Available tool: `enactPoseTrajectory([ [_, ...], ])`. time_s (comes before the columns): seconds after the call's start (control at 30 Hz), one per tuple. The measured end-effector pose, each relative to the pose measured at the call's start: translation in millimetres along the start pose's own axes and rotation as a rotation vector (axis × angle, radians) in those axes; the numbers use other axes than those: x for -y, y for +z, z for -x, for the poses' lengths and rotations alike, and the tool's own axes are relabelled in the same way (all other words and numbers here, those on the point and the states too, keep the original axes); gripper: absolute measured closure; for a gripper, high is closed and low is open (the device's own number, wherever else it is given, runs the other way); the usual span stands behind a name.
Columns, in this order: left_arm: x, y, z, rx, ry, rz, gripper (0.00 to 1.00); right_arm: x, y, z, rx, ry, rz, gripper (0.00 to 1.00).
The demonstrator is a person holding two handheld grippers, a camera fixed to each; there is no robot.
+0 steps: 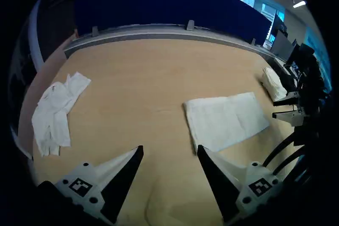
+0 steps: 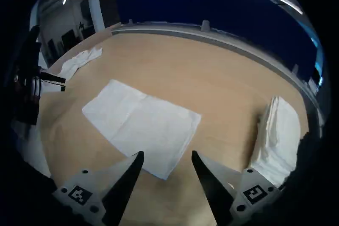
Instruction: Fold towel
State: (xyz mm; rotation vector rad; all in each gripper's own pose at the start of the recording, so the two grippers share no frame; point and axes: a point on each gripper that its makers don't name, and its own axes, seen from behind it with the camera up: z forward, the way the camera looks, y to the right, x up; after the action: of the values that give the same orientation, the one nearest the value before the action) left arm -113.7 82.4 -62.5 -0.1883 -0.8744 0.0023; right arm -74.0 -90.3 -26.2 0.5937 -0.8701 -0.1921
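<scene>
At the left edge of the tabletop I see a crumpled white cloth, loose and unfolded. I take it for a piece waiting its turn.

My left gripper hangs over the near edge with its fingers spread wide and nothing between them. Its right finger sits just short of the towel's near left corner.

The towel lies flat on the right half of the tabletop, well apart from the cloth and nearer the front edge than the far one. It is a neat rectangle. Its long axis runs left to right, roughly along the front edge, with the right end swung a little away from me. Its short ends point at the two side edges, one toward each gripper. In the right gripper view a faint crease crosses it. I cannot tell how many layers it has, so a first fold may be in place or it may only be smoothed out.

My right gripper is also parted and empty, hovering just off the towel's near right corner.

By the right edge sits a stack of folded white pieces, which I judge finished. For this towel, the folding is mostly ahead: neither corner is gripped yet.
</scene>
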Motion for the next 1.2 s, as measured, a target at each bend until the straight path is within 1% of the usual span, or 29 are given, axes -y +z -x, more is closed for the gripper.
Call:
enactPoseTrajectory([
  [0.17, 5.3, -17.4, 17, -0.008, -0.032, -0.033, 0.06, 7, -2.3, 8, 0.02, -0.052, -0.039, 0.13],
  [0.27, 7.8, -29.0, 26, -0.011, -0.037, -0.052, 0.06, 8, -2.4, 16, 0.043, -0.09, -0.054, 0.13],
  [0.47, 16.2, -47.2, 55, 0.011, -0.058, -0.092, 0.06, 7, 3.4, 37, 0.088, -0.152, -0.08, 0.14],
  [0.57, 16.0, -58.2, 67, 0.021, -0.078, -0.096, 0.06, 9, 6.1, 46, 0.104, -0.166, -0.099, 0.16],
  [0.67, 16.8, -66.7, 77, 0.028, -0.094, -0.102, 0.06, 7, 9.7, 52, 0.112, -0.169, -0.1, 0.23],
  [0.77, 22.4, -70.1, 86, 0.036, -0.105, -0.119, 0.06, 6, 12.3, 55, 0.114, -0.168, -0.101, 0.31],
  [0.87, 25.1, -72.9, 91, 0.041, -0.107, -0.126, 0.06, 6, 13.9, 56, 0.115, -0.169, -0.105, 0.42],
  [0.9, 24.3, -74.2, 91, 0.041, -0.106, -0.123, 0.06, 5, 14.4, 56, 0.116, -0.17, -0.103, 0.45],
  [1.03, 21.5, -78.4, 91, 0.041, -0.1, -0.115, 0.06, 3, 15.8, 58, 0.12, -0.181, -0.094, 0.64],
  [1.1, 22.4, -78.9, 92, 0.041, -0.098, -0.117, 0.06, 2, 16.1, 60, 0.122, -0.187, -0.09, 0.68],
  [1.2, 25.5, -77.8, 94, 0.043, -0.1, -0.124, 0.06, 2, 16.9, 63, 0.128, -0.195, -0.089, 0.7],
])
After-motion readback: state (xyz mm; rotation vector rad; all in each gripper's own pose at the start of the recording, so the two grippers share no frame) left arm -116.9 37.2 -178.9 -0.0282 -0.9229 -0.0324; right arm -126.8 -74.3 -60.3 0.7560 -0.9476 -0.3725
